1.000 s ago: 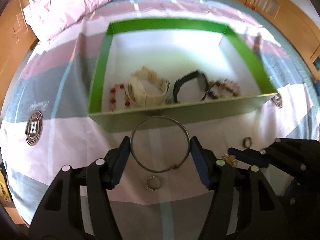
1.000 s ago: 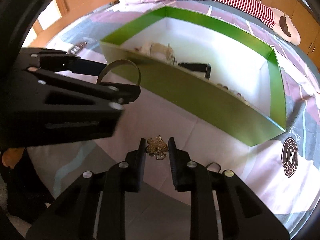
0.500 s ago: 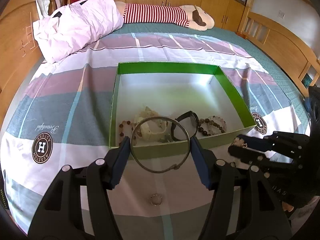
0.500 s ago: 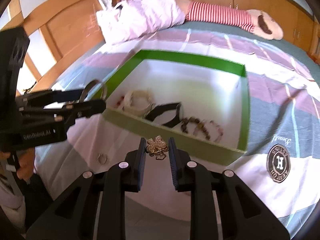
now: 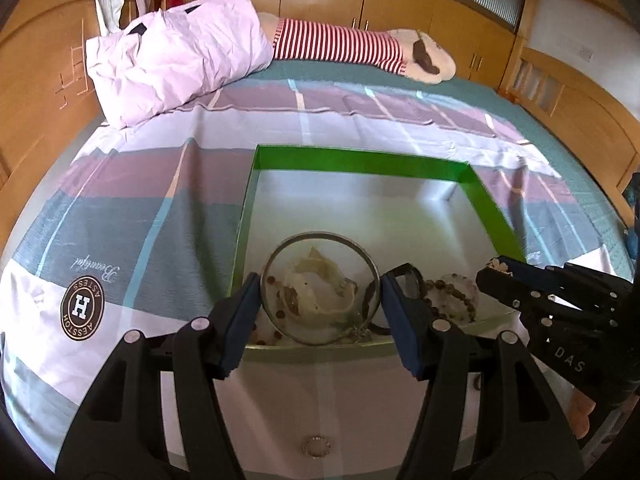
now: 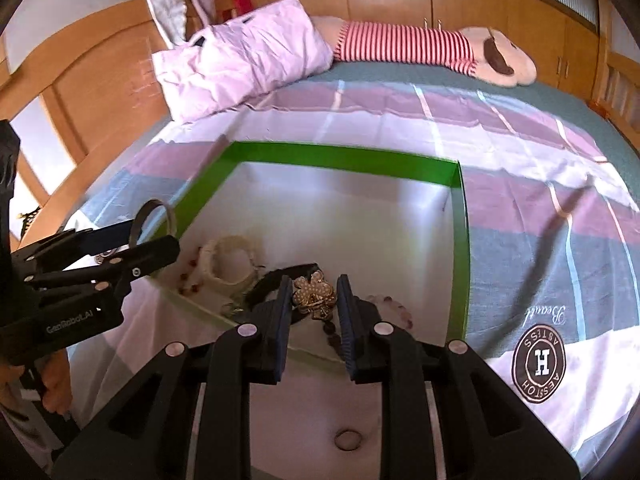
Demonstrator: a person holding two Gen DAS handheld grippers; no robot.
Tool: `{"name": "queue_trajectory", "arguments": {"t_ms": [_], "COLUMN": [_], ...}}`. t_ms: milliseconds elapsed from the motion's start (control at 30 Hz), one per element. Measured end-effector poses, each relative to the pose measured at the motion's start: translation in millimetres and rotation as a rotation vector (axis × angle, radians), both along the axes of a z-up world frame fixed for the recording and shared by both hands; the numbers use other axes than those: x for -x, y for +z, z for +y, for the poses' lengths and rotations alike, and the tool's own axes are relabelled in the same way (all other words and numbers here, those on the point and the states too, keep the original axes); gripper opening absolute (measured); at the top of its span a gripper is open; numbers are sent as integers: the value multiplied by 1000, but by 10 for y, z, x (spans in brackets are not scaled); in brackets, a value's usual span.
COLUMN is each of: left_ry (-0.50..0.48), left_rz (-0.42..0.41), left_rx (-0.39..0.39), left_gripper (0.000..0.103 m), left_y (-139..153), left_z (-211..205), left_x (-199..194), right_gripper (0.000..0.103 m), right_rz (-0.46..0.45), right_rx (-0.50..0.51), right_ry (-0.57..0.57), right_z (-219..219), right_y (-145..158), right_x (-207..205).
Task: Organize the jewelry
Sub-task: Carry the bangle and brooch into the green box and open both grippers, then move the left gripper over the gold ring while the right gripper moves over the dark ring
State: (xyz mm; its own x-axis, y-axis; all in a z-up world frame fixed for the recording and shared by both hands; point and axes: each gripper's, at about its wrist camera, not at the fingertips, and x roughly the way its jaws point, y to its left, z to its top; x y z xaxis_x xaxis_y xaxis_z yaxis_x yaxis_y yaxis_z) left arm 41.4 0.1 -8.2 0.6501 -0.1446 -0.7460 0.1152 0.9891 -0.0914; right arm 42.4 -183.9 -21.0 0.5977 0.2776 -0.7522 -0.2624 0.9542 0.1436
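Observation:
My left gripper is shut on a thin metal bangle and holds it above the near edge of the green box. My right gripper is shut on a pearl flower brooch, also held above the box's near edge. In the box lie a cream bracelet, a red bead bracelet, a black band and a brown bead bracelet. The left gripper shows in the right wrist view, the right gripper in the left wrist view.
A small sparkly ring and a plain dark ring lie on the bedsheet in front of the box. A pink pillow and a striped plush toy lie at the head of the bed. Wooden bed frame surrounds.
Both grippers have risen and moved forward over the box's near edge, carrying the bangle and the brooch. The rings stay on the sheet.

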Motion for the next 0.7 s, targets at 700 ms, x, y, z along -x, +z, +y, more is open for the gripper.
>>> {"name": "queue_trajectory", "arguments": {"t_ms": [700], "left_ry": [19], "left_rz": [130], "left_rx": [-51], "left_gripper": [77], "left_y": [-84], "left_z": [142], "left_x": [217], "right_gripper": [46], "right_rz": [76], "right_rx": [-47], "right_ry": [65], "right_z": [-139], "right_y": [112], "right_x": [413]}}
